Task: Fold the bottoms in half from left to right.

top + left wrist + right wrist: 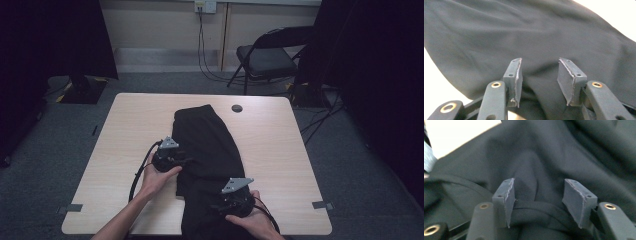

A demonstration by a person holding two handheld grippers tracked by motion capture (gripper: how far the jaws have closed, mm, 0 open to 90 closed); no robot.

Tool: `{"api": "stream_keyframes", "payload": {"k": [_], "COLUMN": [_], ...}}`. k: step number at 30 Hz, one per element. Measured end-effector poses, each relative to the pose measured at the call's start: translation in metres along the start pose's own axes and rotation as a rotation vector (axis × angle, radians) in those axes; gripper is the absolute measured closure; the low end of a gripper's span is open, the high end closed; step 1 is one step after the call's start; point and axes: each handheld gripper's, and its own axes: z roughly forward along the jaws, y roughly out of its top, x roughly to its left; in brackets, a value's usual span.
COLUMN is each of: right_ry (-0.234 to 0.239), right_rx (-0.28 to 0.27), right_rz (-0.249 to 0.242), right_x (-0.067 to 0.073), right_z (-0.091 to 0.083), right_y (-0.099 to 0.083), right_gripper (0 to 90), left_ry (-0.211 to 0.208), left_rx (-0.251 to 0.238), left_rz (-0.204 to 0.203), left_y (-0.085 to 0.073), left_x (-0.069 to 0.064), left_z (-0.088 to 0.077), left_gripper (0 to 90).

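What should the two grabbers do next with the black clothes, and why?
Probably close the right gripper on the fold of the black garment bunched between its pads. Both grippers stand open over the cloth, the left gripper near its left edge, and neither pinches anything yet. The garment lies rumpled on the table, so it seems to need a grip before it can be pulled flat.

Matt black cloth garment (207, 145), smooth pale wood-look table (270, 135), matt grey rubbery pads (565, 81)

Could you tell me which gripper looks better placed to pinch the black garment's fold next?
Probably the right gripper: a raised fold of the black garment already lies between its open jaws. The left gripper faces flatter cloth.
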Motion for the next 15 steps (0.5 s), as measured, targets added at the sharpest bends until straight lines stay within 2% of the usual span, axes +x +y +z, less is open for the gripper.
{"api": "stream_keyframes", "payload": {"k": [1, 2, 5, 6, 7, 8, 12, 14, 15], "right_ry": [-0.01, -0.015, -0.031, -0.041, -0.052, -0.055, -0.063, -0.092, -0.086], "right_rx": [0.004, 0.003, 0.012, 0.016, 0.019, 0.023, 0.025, 0.032, 0.04], "right_rz": [-0.021, -0.042, -0.048, -0.048, -0.056, -0.058, -0.037, -0.037, -0.034], "right_x": [0.001, 0.002, 0.004, 0.006, 0.007, 0.007, 0.002, -0.001, -0.003], "right_z": [0.001, 0.001, -0.002, -0.003, -0.005, -0.006, -0.017, -0.024, -0.028], "right_y": [-0.002, -0.003, -0.005, -0.006, -0.008, -0.009, -0.018, -0.024, -0.027], "right_gripper": [42.4, 42.5, 43.5, 44.5, 45.2, 45.8, 61.8, 74.3, 83.2], "left_ry": [-0.007, 0.004, 0.009, 0.026, 0.032, 0.056, 0.057, 0.069, 0.065], "left_rx": [0.023, 0.046, 0.093, 0.084, 0.093, 0.101, 0.08, 0.072, 0.068], "left_rz": [0.025, 0.054, 0.059, 0.095, 0.106, 0.133, 0.114, 0.116, 0.108], "left_y": [-0.004, -0.009, -0.019, -0.02, -0.019, -0.018, -0.019, -0.018, -0.018], "left_x": [-0.004, -0.008, -0.01, -0.011, -0.012, -0.013, -0.009, -0.005, -0.005], "left_z": [0.0, 0.0, 0.006, 0.008, 0.008, 0.009, 0.011, 0.011, 0.011], "left_gripper": [53.4, 52.4, 51.1, 51.0, 51.5, 52.4, 53.0, 53.8, 55.5]}}
